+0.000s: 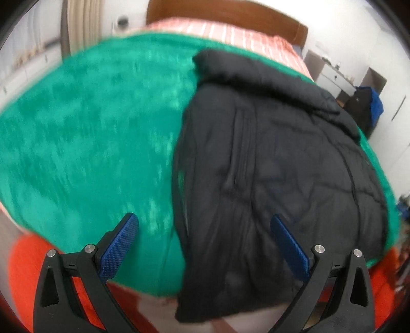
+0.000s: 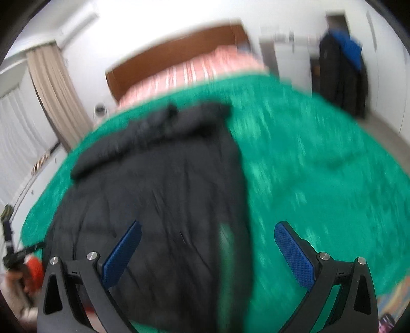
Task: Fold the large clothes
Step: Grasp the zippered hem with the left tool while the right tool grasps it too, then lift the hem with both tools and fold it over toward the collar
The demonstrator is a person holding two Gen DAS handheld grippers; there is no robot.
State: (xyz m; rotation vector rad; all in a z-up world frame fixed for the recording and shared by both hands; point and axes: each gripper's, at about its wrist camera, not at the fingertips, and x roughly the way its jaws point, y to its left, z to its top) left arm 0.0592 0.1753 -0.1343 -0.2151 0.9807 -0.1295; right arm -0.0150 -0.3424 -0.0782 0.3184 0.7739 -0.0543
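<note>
Although both views are smeared by motion blur, the layout can be made out: one black padded jacket (image 1: 276, 164) lies on one green fleecy blanket (image 1: 89, 143) spread over a bed, and both grippers hover above it holding nothing. Starting at the left, the left wrist view shows a wide bare stretch of green blanket, then the left gripper (image 1: 203, 246) with its two blue-padded fingers (image 1: 118, 248) spread wide apart and empty, then the jacket filling the right half, its collar end toward the wooden headboard (image 1: 230, 12) and its hem hanging a little over the near edge of the bed. In the right wrist view the order flips: the jacket (image 2: 153, 194) lies at the left and centre, the right gripper (image 2: 207, 253) hangs over its right-hand edge with fingers (image 2: 294, 256) likewise open and empty, and bare blanket (image 2: 320, 166) runs off to the right. Judging by its narrow, thick, straight-sided shape with no sleeve sticking out, the jacket seems already folded inward lengthwise; a crosswise fold, hem toward collar, probably remains, though blur hides the detail. Counted: one jacket on the bed, one blanket, two grippers, four fingers, plus dark and blue garments (image 2: 343, 74) hanging at the far right wall.
</note>
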